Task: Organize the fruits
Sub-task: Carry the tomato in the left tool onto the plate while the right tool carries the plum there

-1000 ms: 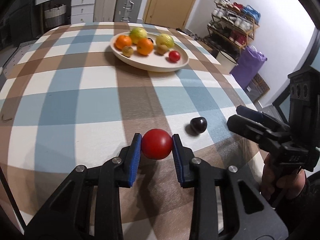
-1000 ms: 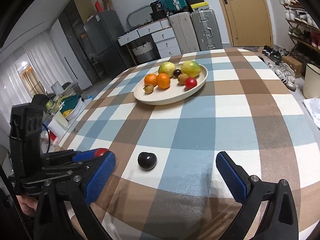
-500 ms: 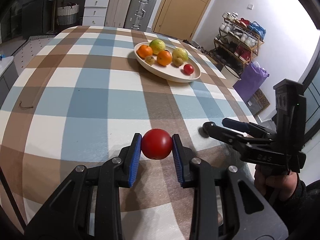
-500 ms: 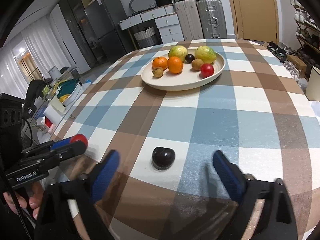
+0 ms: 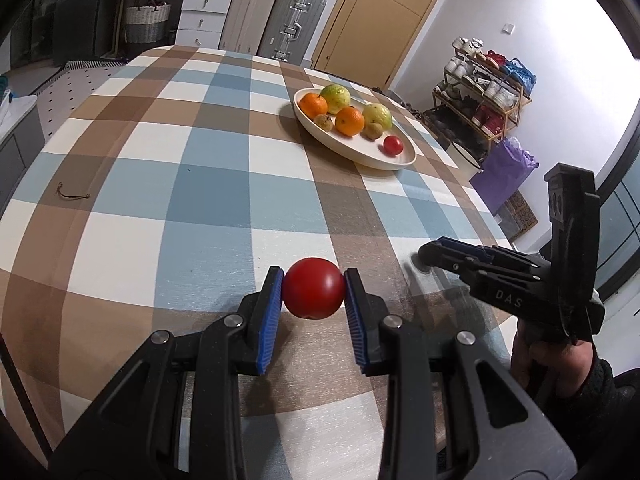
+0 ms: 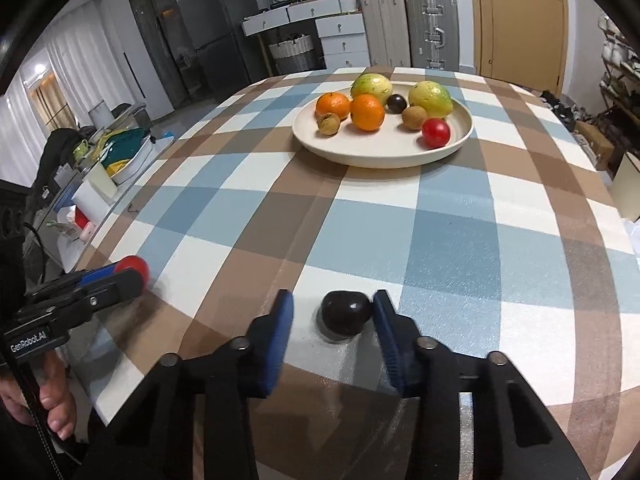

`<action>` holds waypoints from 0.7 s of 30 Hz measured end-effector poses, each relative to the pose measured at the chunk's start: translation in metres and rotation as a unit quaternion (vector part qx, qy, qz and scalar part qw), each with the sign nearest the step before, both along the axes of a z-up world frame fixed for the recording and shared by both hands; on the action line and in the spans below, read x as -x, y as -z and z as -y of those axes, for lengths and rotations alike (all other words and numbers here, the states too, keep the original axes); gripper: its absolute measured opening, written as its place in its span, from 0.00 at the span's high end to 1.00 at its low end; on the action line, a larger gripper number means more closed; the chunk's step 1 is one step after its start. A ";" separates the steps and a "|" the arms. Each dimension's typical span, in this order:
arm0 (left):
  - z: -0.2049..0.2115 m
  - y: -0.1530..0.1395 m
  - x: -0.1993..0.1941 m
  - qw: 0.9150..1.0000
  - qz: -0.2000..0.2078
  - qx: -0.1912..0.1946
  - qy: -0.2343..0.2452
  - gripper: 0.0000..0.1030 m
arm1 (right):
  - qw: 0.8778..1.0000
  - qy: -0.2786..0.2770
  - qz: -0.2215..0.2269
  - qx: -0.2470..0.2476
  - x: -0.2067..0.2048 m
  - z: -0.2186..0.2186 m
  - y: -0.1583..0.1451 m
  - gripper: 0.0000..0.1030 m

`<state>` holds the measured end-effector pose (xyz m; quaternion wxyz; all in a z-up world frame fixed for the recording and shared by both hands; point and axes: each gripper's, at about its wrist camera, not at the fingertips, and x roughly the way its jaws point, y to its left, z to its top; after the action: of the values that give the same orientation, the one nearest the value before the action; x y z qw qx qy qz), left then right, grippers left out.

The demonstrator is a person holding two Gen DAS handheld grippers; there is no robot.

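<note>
My left gripper (image 5: 313,282) is shut on a red tomato (image 5: 314,296) just above the checked tablecloth. A dark plum-like fruit (image 6: 346,314) lies on the cloth between the jaws of my right gripper (image 6: 332,308), which are closing. The right pad touches it and a gap shows at the left pad. In the left wrist view the right gripper (image 5: 424,256) hides that fruit. Farther back, a cream plate (image 6: 380,152) holds several fruits: oranges, green-yellow ones, small brown ones, a dark one and a small red one (image 6: 436,132).
The plate (image 5: 360,152) stands toward the table's far right. A bit of string (image 5: 72,196) lies on the cloth at left. A shoe rack (image 5: 484,92) and purple bag (image 5: 504,168) stand beyond the right edge. A hand (image 5: 552,364) holds the right gripper.
The right gripper's jaws went from wide open to nearly closed around the dark fruit as it moved in over it. The left gripper shifted sideways with the tomato still held.
</note>
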<state>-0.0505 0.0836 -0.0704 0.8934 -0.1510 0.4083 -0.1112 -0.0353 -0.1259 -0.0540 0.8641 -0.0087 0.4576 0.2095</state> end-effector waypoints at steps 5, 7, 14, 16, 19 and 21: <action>-0.004 -0.002 0.002 1.000 0.004 0.004 -0.004 0.73 | 1.000 0.008 -0.001 -0.005 -0.002 0.004 0.000 0.74; -0.005 -0.002 0.002 1.000 0.004 0.006 -0.004 0.73 | 1.000 0.009 0.002 -0.003 0.000 0.004 -0.001 0.74; -0.001 -0.001 0.000 1.000 -0.001 -0.001 0.001 0.73 | 1.000 0.004 0.014 -0.015 0.006 0.004 -0.006 0.74; 0.002 0.001 -0.002 1.000 -0.005 -0.002 0.001 0.73 | 1.000 0.002 0.018 -0.020 0.007 0.005 -0.009 0.74; 0.007 0.003 -0.007 1.000 -0.010 -0.002 0.002 0.73 | 0.999 -0.002 0.020 -0.032 0.006 0.007 -0.011 0.74; 0.012 0.003 -0.011 1.000 -0.014 -0.008 0.007 0.73 | 0.999 -0.006 0.023 -0.042 0.006 0.008 -0.012 0.74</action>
<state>-0.0395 0.0720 -0.0737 0.8878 -0.1426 0.4229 -0.1123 -0.0416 -0.1343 -0.0422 0.8728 0.0197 0.4283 0.2332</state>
